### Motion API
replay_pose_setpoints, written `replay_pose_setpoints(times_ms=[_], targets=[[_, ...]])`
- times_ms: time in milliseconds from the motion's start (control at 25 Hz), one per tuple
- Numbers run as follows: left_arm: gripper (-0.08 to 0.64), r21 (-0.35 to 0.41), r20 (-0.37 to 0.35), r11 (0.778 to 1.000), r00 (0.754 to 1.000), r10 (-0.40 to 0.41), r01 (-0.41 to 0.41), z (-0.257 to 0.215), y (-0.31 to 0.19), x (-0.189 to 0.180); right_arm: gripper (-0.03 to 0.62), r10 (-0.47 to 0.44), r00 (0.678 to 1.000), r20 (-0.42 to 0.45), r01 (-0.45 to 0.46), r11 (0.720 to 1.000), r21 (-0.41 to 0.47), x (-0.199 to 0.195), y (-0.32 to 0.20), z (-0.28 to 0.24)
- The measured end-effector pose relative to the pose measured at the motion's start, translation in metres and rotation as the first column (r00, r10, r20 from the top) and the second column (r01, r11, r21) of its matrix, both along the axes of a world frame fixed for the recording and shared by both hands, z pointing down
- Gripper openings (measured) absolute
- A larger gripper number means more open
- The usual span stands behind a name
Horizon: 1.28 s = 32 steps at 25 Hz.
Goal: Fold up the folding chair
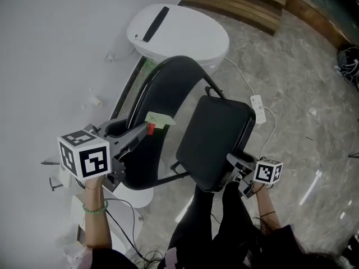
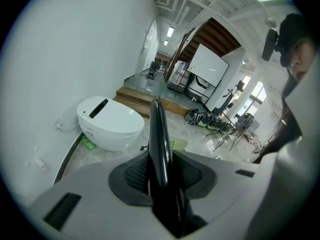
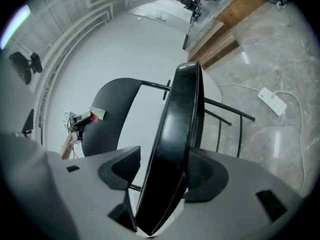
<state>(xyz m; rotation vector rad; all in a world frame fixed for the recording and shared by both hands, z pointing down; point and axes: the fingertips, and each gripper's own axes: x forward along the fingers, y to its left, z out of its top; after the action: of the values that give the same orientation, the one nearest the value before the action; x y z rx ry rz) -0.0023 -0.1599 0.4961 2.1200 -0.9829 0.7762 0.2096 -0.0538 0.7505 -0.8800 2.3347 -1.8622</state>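
Marble floor [image 1: 291,83] runs up to a white wall [image 1: 56,38], with a white toilet [image 1: 179,35] against it and a wooden step [image 1: 241,1] beyond. Just in front of the toilet, below me, stands the black chair [image 1: 196,133]. Its curved backrest [image 1: 168,91] is on my left and its seat [image 1: 219,142] is tilted on my right.

My left gripper [image 1: 143,132] is clamped on the backrest's thin edge, with both pads pressing on the panel. A green note [image 1: 160,119] sits on the backrest just beside the gripper's tip.

My right gripper [image 1: 236,170] has its jaws wide with the seat's thick near edge between them. One pad lies against the cushion. On the other side a sliver of wall shows between pad and seat.

A white power strip [image 1: 258,108] lies on the floor just right of the chair.
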Motion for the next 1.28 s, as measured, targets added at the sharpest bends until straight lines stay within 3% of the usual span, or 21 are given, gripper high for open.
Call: replay_pose_setpoints(times_ms=[120, 320, 480, 600, 720, 880, 1040, 1280], targets=[[0.110, -0.010, -0.005, 1.000, 1.000, 0.017, -0.017, -0.021, 0.010, 0.021, 0.279, 0.013, 0.999, 0.048, -0.013, 1.000, 0.010, -0.032, -0.011, -0.037], [0.104, -0.045, -0.102, 0.998, 0.994, 0.041, -0.046, -0.047, 0.027, 0.040, 0.279, -0.012, 0.998, 0.059, 0.013, 1.000, -0.017, -0.097, -0.032, -0.080], [0.103, -0.008, 0.019, 0.996, 0.996, 0.087, -0.087, -0.052, 0.039, 0.042, 0.279, 0.019, 0.999, 0.046, -0.017, 0.999, -0.049, -0.126, -0.039, -0.095], [0.101, -0.015, 0.017, 0.994, 0.994, 0.105, -0.104, -0.056, 0.038, 0.035, 0.243, 0.042, 0.999, 0.007, -0.042, 0.997, -0.063, -0.149, -0.052, -0.096], [0.101, -0.008, 0.037, 0.996, 0.995, 0.093, -0.093, -0.058, 0.032, 0.023, 0.127, 0.067, 0.997, -0.039, -0.070, 0.995, -0.077, -0.170, -0.069, -0.092], [0.100, -0.004, 0.057, 0.998, 0.997, 0.061, -0.061, -0.059, 0.022, -0.002, 0.123, 0.045, 0.997, -0.070, -0.050, 0.996, -0.077, -0.199, -0.087, -0.092], [0.098, -0.021, -0.006, 0.999, 0.999, 0.046, -0.046, -0.062, 0.010, -0.024, 0.121, 0.012, 0.996, -0.088, -0.019, 0.996, -0.082, -0.217, -0.097, -0.092], [0.098, -0.043, -0.060, 0.998, 0.997, 0.049, -0.051, -0.060, -0.006, -0.048, 0.112, -0.095, 0.995, -0.031, 0.091, 0.991, -0.102, -0.236, -0.110, -0.095]])
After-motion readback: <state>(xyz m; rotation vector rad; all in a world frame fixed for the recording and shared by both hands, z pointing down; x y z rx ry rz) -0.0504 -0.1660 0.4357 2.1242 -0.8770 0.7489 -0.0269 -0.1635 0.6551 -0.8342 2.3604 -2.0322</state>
